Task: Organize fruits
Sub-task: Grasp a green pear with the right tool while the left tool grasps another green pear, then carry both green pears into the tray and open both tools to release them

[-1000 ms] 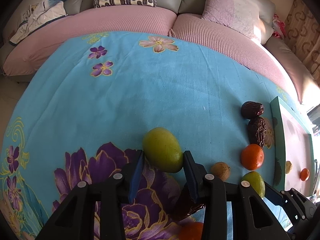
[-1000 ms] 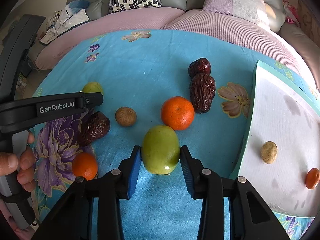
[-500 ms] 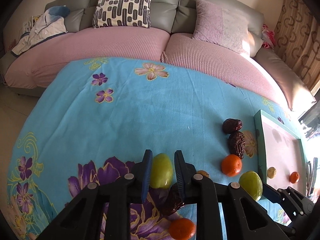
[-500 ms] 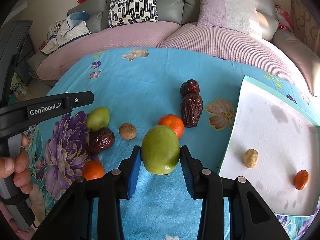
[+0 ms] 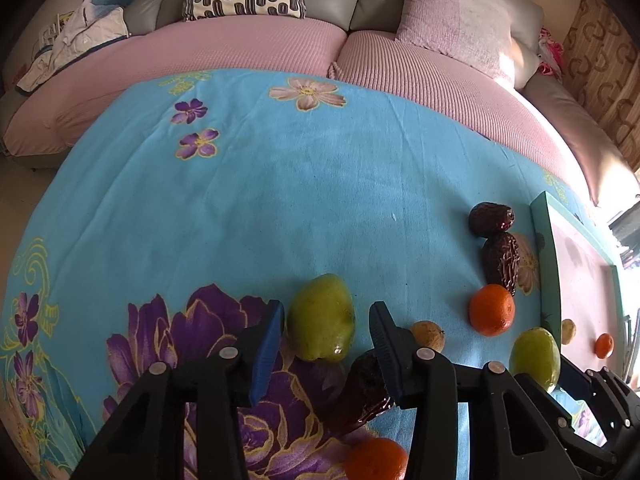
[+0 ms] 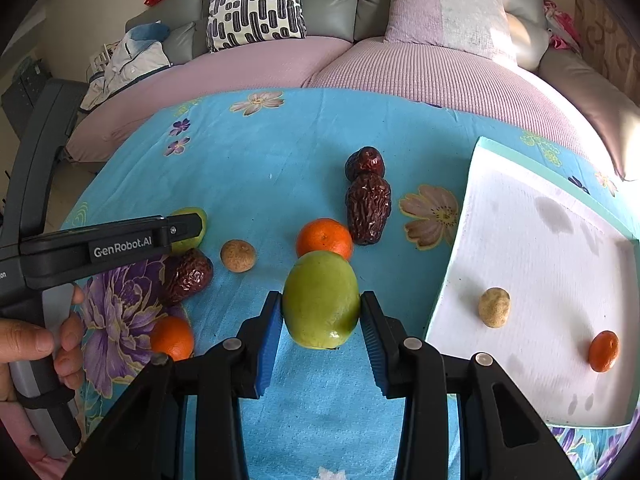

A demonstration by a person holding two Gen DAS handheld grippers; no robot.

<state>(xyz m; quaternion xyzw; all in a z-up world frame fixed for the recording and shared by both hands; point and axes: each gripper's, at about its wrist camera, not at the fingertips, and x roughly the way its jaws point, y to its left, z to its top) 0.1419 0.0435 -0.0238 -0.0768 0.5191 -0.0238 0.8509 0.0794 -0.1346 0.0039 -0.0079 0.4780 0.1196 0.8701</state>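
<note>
My left gripper [image 5: 326,320] is open low over the blue flowered cloth, its fingers either side of a green fruit [image 5: 322,320] that lies on the cloth. My right gripper [image 6: 322,308] is shut on a second green fruit [image 6: 322,300] and holds it above the cloth, left of the white tray [image 6: 540,264]. That tray holds a small beige fruit [image 6: 495,307] and a small orange [image 6: 603,351]. Loose on the cloth are two oranges [image 6: 325,239] [image 6: 172,338], a small brown fruit [image 6: 238,255] and three dark dates [image 6: 368,212] [image 6: 365,163] [image 6: 186,276].
A person's hand [image 6: 36,344] grips the left gripper's handle at the left edge. A pink-covered sofa [image 5: 248,52] with cushions curves round the table's far side. The far half of the blue cloth [image 5: 300,168] carries no fruit. The tray's teal rim [image 5: 544,256] stands up at the right.
My left gripper's fingers have spread wider and come down closer to the cloth around the green fruit. The right gripper lifted its green fruit off the cloth and still holds it.
</note>
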